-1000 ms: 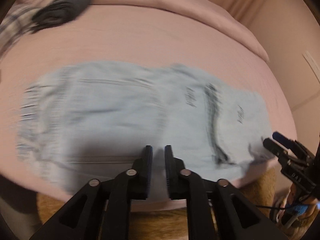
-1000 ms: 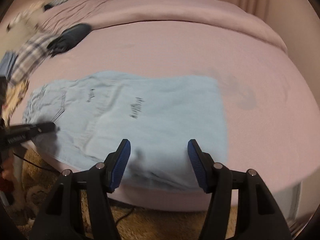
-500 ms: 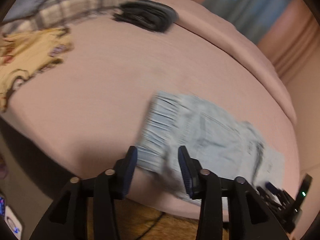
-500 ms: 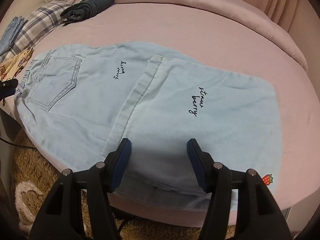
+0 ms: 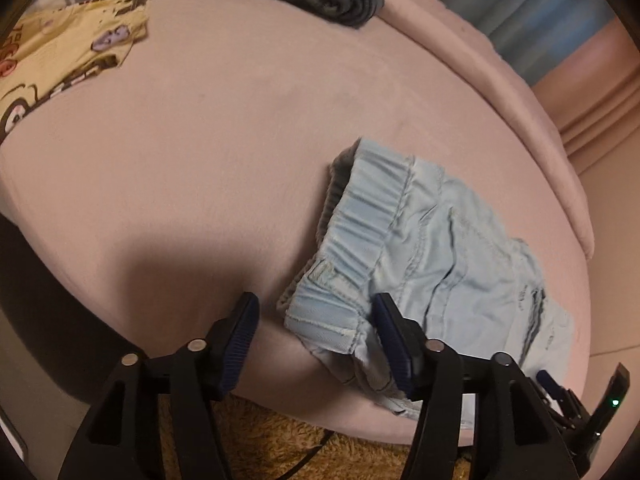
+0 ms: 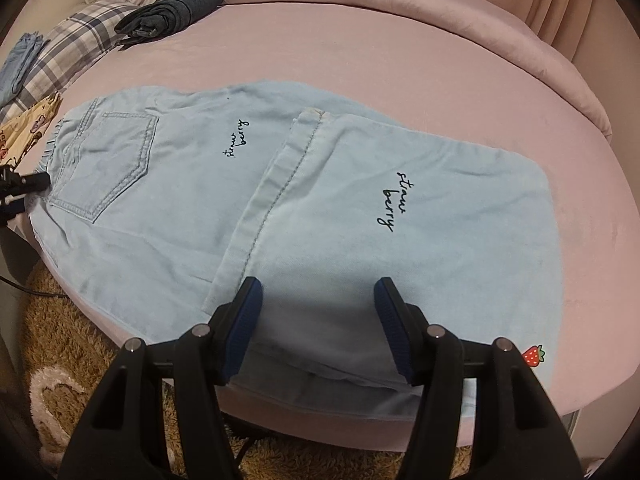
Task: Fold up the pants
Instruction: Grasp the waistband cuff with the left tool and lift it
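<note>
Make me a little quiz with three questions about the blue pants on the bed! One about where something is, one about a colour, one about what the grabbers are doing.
1. Where does the dark folded garment lie?
A. far side of the bed
B. on the pants
C. on the rug

2. What colour is the little strawberry on the pants?
A. green
B. red
C. yellow

3. How do both grippers stand?
A. both shut on cloth
B. one shut
C. both open

Answers:
1 A: the dark folded garment sits far beyond the pants.
2 B: the strawberry near the hem is red.
3 C: the left gripper and the right gripper both show wide-apart fingers.
</note>
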`<state>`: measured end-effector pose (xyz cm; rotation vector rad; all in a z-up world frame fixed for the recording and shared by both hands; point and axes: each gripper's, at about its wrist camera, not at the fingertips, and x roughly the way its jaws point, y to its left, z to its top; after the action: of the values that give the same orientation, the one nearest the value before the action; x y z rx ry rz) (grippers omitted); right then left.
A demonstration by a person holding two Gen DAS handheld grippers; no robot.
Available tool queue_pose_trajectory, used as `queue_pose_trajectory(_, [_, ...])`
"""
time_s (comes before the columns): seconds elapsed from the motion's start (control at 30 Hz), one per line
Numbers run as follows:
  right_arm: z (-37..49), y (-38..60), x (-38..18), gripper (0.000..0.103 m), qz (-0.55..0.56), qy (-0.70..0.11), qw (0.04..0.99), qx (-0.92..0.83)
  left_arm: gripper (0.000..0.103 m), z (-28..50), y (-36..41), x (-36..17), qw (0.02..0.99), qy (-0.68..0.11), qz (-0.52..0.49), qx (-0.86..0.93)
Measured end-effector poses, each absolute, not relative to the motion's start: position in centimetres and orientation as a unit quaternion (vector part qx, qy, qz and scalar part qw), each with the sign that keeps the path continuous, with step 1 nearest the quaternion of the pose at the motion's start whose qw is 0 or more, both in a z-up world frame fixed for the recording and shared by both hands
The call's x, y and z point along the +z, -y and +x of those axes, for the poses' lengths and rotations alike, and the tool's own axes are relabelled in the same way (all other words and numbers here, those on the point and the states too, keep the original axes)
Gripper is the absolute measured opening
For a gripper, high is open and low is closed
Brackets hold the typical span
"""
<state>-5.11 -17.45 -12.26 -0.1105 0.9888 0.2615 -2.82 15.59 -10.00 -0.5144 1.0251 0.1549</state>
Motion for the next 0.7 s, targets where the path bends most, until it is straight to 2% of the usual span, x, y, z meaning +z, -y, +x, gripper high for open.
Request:
queue_pose_trajectory(0.13, [-5.3,17.3,-12.4,0.059,-0.052,-0.472,0.871,0.124,0.07,-2.3,-14.2,-10.1,0.848,-0.484,-0.202,0.08])
queue_pose_trajectory(0.2, [-5.3,17.6,-12.4,0.059,-0.051,-0.473,0.871,0.126,0.077,-2.1,-14.4,-10.4,0.847,-0.478,-0.222,0.069])
queue_pose_trajectory(0.4, [-5.5,17.6,-12.3,0.059,-0.046,-0.475,0.87,0.121,0.077,-1.6,-14.1,-10.5,0.848,-0.483,-0.207,0.069])
queue_pose_trajectory(0.5, [-5.4,17.5,-12.3,0.059,-0.043,-0.476,0.87,0.122,0.063,-1.8,-13.7,-10.3,0.853,-0.48,-0.198,0.057])
queue_pose_trajectory(0.57, [-5.2,17.4,-12.3,0.059,-0.039,-0.479,0.869,0.122,0.047,-1.9,-13.3,-10.1,0.857,-0.48,-0.18,0.049])
queue_pose_trajectory(0.7, [-5.2,17.3,-12.2,0.059,-0.04,-0.481,0.868,0.12,0.039,-2.5,-13.8,-9.7,0.853,-0.468,-0.226,0.053])
